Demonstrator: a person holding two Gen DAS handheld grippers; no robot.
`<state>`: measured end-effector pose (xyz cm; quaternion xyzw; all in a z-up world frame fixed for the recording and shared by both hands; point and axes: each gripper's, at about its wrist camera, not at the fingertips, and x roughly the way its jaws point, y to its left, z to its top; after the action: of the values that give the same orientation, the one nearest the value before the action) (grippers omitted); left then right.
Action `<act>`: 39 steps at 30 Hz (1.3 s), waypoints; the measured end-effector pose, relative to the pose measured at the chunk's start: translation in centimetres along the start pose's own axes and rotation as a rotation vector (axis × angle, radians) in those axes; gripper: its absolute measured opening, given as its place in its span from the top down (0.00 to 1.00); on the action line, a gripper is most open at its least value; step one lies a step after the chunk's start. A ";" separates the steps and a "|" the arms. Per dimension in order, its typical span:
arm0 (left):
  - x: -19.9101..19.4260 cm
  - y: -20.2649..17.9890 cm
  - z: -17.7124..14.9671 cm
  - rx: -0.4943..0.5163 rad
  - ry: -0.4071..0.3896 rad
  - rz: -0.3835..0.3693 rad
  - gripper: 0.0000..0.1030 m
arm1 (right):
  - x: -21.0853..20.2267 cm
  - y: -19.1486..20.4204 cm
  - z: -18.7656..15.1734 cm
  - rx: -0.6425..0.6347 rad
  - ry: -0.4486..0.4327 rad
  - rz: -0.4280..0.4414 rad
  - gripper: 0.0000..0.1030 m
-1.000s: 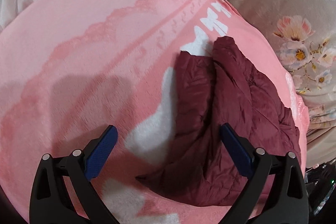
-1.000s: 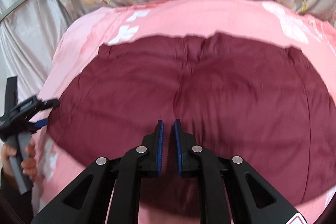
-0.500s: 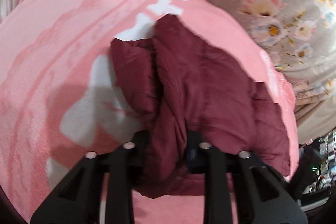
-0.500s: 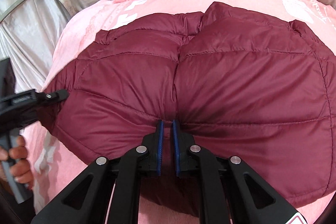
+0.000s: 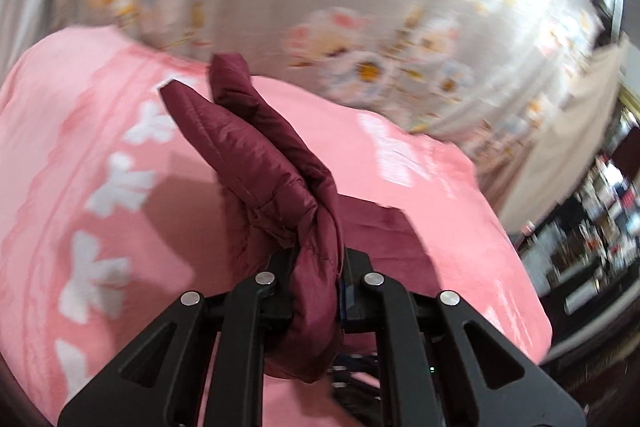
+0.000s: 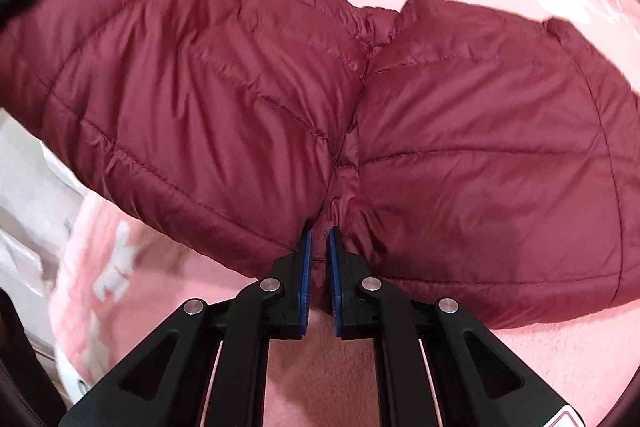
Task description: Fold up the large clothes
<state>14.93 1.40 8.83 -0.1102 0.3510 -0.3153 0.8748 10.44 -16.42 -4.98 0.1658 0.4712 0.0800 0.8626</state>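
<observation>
A maroon quilted puffer jacket lies on a pink blanket with white bow prints. My right gripper is shut on the jacket's near edge at its middle seam. My left gripper is shut on a thick fold of the jacket and holds that side raised off the blanket. In the right wrist view the jacket's left half stands lifted and curls over toward the middle, while the right half lies flat.
A grey floral bedsheet lies beyond the pink blanket. Cluttered dark shelves stand past the bed's right edge. White plastic bags sit at the left in the right wrist view.
My left gripper shut on the jacket's side edge and lifted it up off the blanket, swinging it over. The right gripper stayed shut on the near edge.
</observation>
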 end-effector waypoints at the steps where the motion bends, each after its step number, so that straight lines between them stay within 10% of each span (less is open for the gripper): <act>1: 0.5 -1.5 0.1 0.026 0.006 -0.020 0.90 | -1.0 -0.2 0.1 -0.002 -0.019 -0.004 0.93; 14: 14.4 -15.2 -4.2 0.248 0.257 -0.128 0.90 | -11.4 -12.0 -2.7 0.214 -0.182 -0.260 0.93; 24: 22.8 -16.8 -9.8 0.230 0.431 -0.081 0.87 | -14.9 -15.8 -2.6 0.308 -0.242 -0.342 0.91; 32: 14.8 -16.1 -3.6 0.170 0.210 -0.227 0.41 | -18.2 -15.3 4.1 0.272 -0.366 -0.245 0.77; 34: 12.7 -15.2 -1.3 0.177 0.122 -0.187 0.37 | -18.0 -15.0 6.8 0.269 -0.386 -0.188 0.52; 39: 12.3 -10.1 3.9 0.128 0.032 0.027 0.36 | -15.5 -15.2 11.6 0.328 -0.347 -0.185 0.46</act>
<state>19.61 -14.32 9.10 -0.0440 0.3454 -0.3269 0.8786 11.53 -37.62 7.50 0.2709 0.3358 -0.1067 0.8958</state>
